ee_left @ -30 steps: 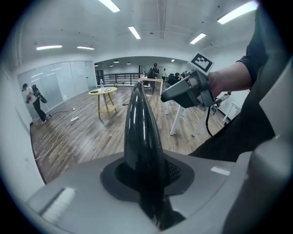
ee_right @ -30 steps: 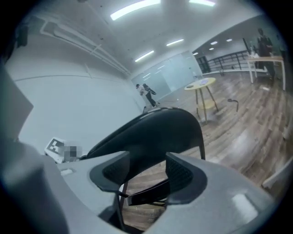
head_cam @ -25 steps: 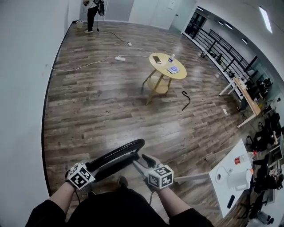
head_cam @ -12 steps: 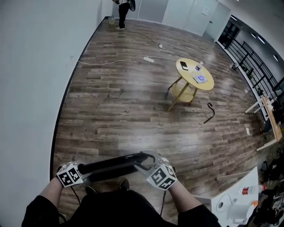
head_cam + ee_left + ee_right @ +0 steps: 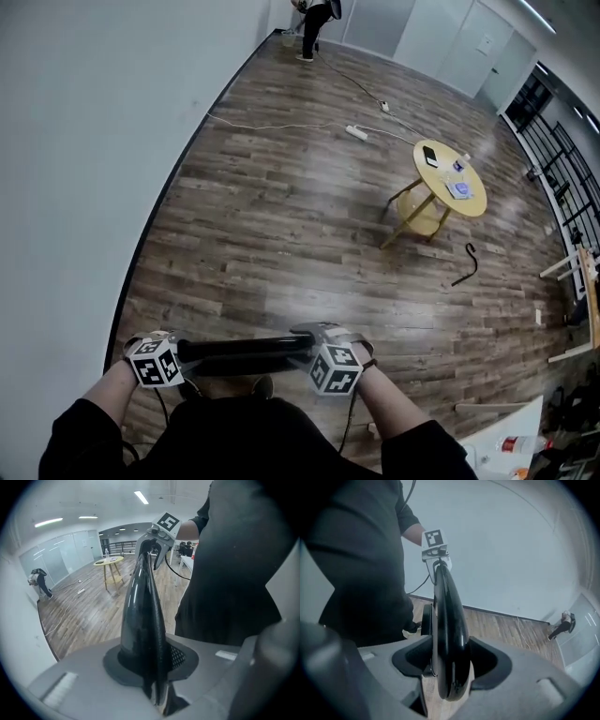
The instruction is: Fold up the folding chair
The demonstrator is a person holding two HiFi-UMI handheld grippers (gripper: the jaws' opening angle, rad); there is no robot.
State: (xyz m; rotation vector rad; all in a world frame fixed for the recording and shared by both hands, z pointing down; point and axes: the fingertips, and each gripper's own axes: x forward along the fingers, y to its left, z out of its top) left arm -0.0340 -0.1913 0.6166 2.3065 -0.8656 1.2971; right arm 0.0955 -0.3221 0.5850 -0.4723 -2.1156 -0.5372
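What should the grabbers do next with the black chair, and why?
Probably ease the chair down toward the floor: it looks folded flat, and the left gripper and right gripper each clamp one end, holding it level in the air.

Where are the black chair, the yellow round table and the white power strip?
black chair point(image 5: 239, 350): head view, top edge.
yellow table point(image 5: 437, 178): head view, bare tabletop.
power strip point(image 5: 356, 132): head view, its middle.

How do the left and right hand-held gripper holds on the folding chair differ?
The left hand-held gripper has jaws nearly together, pinching a thin edge of the folding chair. The right hand-held gripper has jaws wider, around a thicker rounded part. The left holds the end nearer the wall, the right the opposite end. Both clamp the same chair, held roughly level.
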